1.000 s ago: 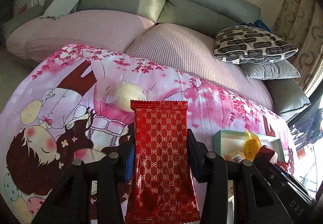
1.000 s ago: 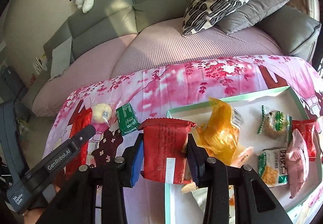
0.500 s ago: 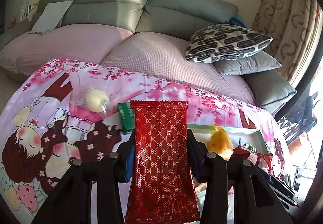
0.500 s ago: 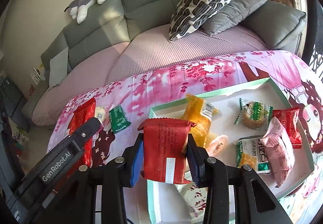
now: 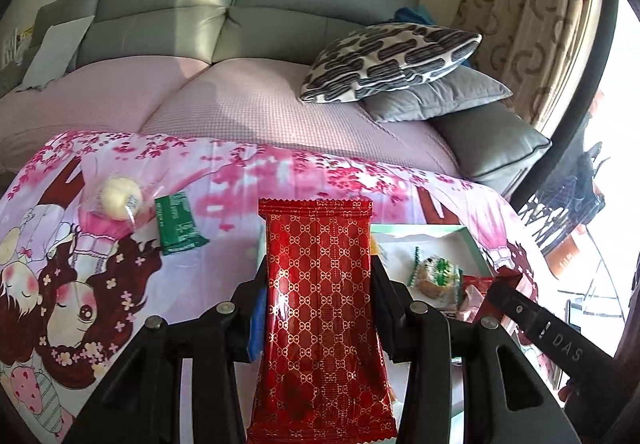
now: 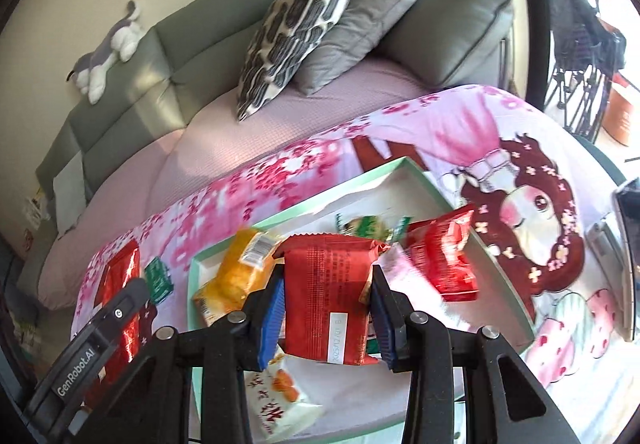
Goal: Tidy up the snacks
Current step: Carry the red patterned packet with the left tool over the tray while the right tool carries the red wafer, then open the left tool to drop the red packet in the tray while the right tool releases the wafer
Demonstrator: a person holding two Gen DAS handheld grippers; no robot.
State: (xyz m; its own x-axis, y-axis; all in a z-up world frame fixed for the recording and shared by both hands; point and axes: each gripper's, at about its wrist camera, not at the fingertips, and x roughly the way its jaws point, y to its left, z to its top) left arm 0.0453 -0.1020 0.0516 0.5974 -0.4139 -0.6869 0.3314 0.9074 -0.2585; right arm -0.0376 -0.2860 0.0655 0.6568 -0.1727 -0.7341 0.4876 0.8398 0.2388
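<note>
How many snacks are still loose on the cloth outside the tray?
2: a pale round bun and, right of it, a green packet. More may be hidden from view.

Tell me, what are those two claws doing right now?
Left claw shut on long red packet. Right claw shut on red snack bag, over tray. Nothing blocking.

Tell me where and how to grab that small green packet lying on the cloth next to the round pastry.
The green packet lies flat on the pink cloth, apart from the wrapped round pastry on its left. Probably come from above and pinch across its narrow width near the middle; the long edges look free, and its right side has the most open cloth.
</note>
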